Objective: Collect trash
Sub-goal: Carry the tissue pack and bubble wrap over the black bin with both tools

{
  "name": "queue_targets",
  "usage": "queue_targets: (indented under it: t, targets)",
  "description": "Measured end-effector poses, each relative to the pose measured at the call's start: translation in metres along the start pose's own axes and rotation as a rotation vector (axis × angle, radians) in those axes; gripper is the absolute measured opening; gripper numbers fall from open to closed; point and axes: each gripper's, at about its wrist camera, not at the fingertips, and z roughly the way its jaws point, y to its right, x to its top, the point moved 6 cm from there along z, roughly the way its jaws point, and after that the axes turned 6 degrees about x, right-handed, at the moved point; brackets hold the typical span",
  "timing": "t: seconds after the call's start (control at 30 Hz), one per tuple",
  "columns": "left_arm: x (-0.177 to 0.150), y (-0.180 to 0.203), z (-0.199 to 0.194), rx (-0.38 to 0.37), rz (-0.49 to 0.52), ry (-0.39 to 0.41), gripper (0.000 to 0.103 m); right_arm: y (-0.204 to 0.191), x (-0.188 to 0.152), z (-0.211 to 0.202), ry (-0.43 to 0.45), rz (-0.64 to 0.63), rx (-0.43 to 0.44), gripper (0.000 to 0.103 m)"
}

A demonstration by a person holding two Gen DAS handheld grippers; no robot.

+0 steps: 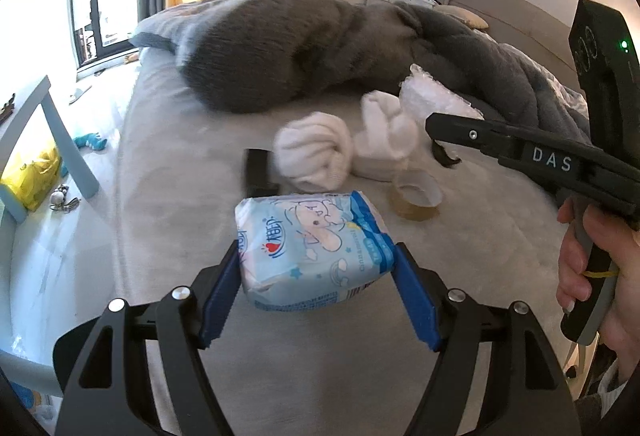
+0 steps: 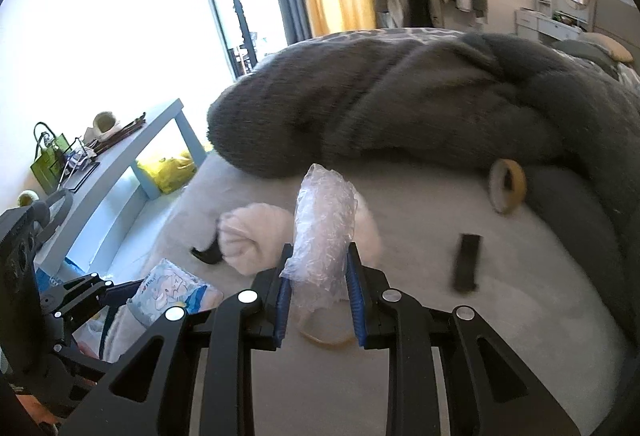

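My left gripper (image 1: 318,256) is shut on a light blue tissue pack (image 1: 312,248), its blue pads pressing both sides, just above the grey bed sheet (image 1: 460,276). In the right wrist view the same pack (image 2: 176,288) and left gripper (image 2: 120,288) show at the lower left. My right gripper (image 2: 318,256) is shut on a crumpled piece of clear bubble wrap (image 2: 324,220), which sticks up between its pads. In the left wrist view the right gripper (image 1: 436,128) reaches in from the right, held by a hand (image 1: 592,260), with the bubble wrap (image 1: 436,96) at its tip.
White rolled socks (image 1: 316,152), a clear tape roll (image 1: 416,196) and a small black object (image 1: 258,172) lie on the bed. A grey fluffy blanket (image 1: 304,48) is heaped behind them. A second tape roll (image 2: 508,192) leans against it. A light blue side table (image 2: 132,152) and a yellow bag (image 2: 168,172) stand left of the bed.
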Motion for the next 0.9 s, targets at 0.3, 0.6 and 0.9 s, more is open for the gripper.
queue_targets:
  t: [0.3, 0.6, 0.9]
  targets:
    - [-0.004, -0.054, -0.018, 0.045, -0.056, 0.016, 0.075, -0.054, 0.012, 0.027, -0.013, -0.053, 0.054, 0.026]
    - [-0.023, -0.115, -0.025, 0.099, -0.131, -0.032, 0.076, -0.117, 0.021, 0.054, -0.037, -0.125, 0.117, 0.026]
    - [-0.063, -0.18, -0.019, 0.162, -0.19, -0.161, 0.076, -0.173, 0.02, 0.079, -0.073, -0.176, 0.171, 0.026]
